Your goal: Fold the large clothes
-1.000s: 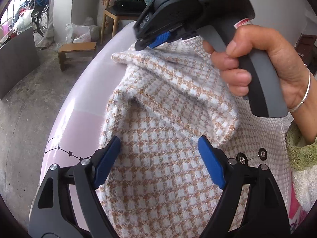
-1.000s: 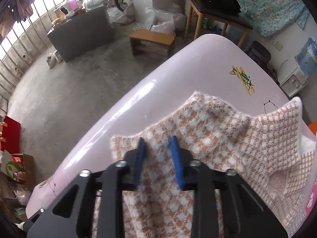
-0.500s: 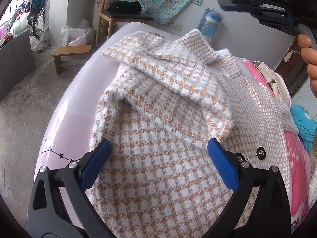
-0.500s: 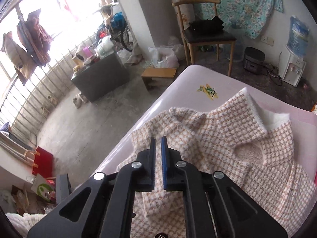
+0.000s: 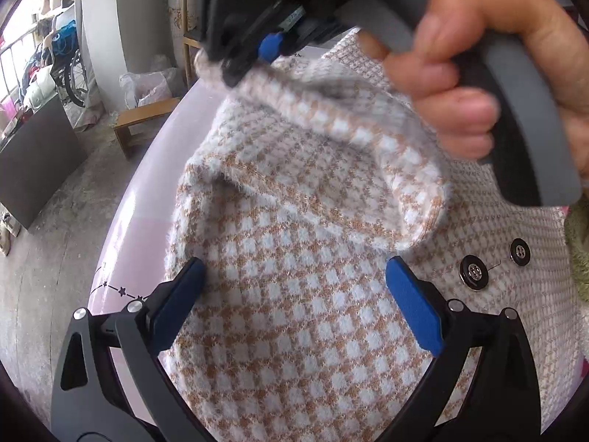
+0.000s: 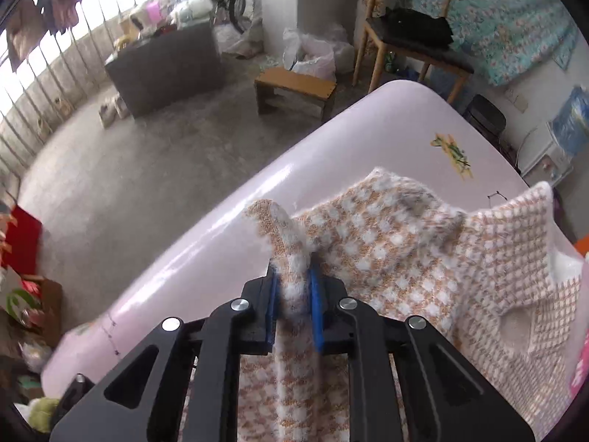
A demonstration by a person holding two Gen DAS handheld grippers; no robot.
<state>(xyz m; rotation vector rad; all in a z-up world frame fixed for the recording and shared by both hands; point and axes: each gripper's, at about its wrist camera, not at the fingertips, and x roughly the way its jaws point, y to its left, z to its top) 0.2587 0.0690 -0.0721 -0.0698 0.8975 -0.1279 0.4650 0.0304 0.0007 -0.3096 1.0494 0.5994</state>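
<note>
A fuzzy white-and-tan checked jacket [image 5: 294, 202] lies spread on a glossy pink table [image 5: 154, 184]. My left gripper [image 5: 294, 263] hovers wide open over the near cloth, its blue pads apart from the fabric. Two black buttons [image 5: 473, 272] sit just to its right. In the left wrist view, my right gripper [image 5: 257, 51], held by a hand [image 5: 478, 73], pinches the far edge of the jacket and lifts it. In the right wrist view, the right gripper [image 6: 292, 276] has its jaws closing on a raised fold of the jacket [image 6: 405, 250], pads pressing the cloth.
The table's rounded edge [image 6: 221, 228] drops to a concrete floor on the left. Beyond it stand a low wooden stool [image 6: 294, 81], a wooden chair [image 6: 416, 37] and a dark cabinet [image 6: 165, 62]. A green fuzzy sleeve [image 5: 578, 250] shows at the right.
My right gripper, raised and clear half a second ago, has come down and closed on the jacket's far edge, pulling a fold up. My left gripper widened a little and stays open.
</note>
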